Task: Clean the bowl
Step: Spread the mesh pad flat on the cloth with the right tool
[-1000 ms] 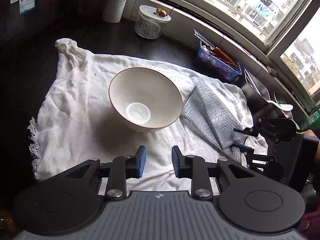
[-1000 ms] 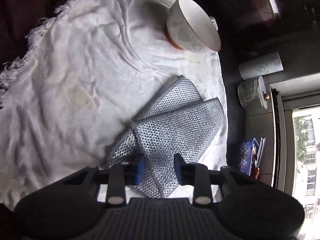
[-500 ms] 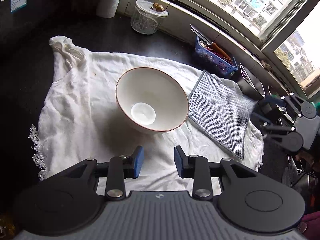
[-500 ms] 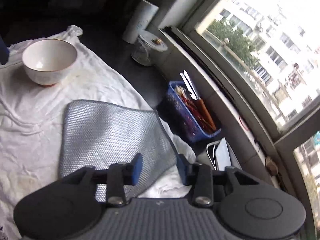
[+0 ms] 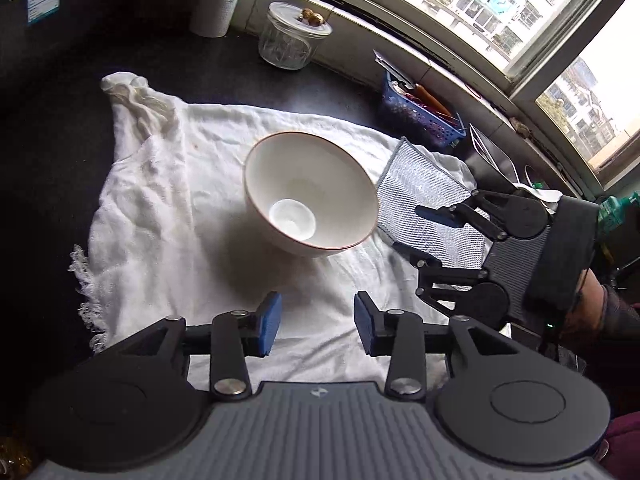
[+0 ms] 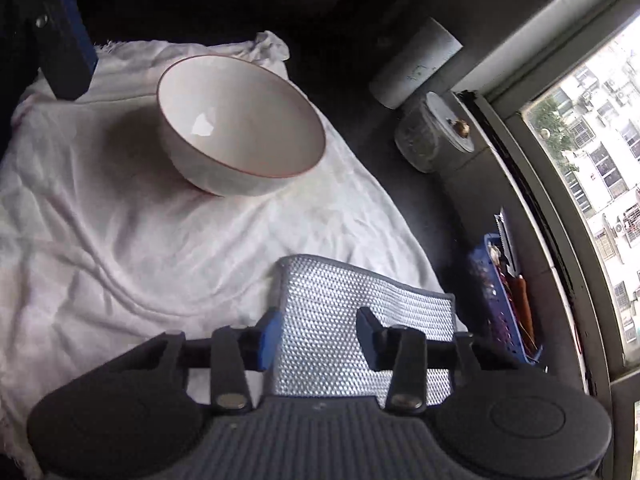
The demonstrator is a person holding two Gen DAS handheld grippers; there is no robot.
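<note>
A white bowl (image 5: 310, 194) with a thin red rim stands upright and empty on a white cloth (image 5: 160, 208); it also shows in the right wrist view (image 6: 240, 126). A silver mesh scouring cloth (image 5: 428, 204) lies flat to the bowl's right, and in the right wrist view (image 6: 352, 320). My left gripper (image 5: 316, 322) is open and empty, a short way in front of the bowl. My right gripper (image 6: 318, 338) is open over the near part of the mesh cloth, empty; it also shows in the left wrist view (image 5: 412, 232).
The white cloth (image 6: 120, 240) covers a dark counter. A glass jar (image 5: 290, 36) with a lid and a paper roll (image 5: 218, 0) stand at the back. A blue basket (image 5: 418, 114) of utensils sits by the window sill.
The right gripper let the mesh cloth go, it now lies flat, and swung round to face the bowl, low over the cloth. The left gripper opened a little wider.
</note>
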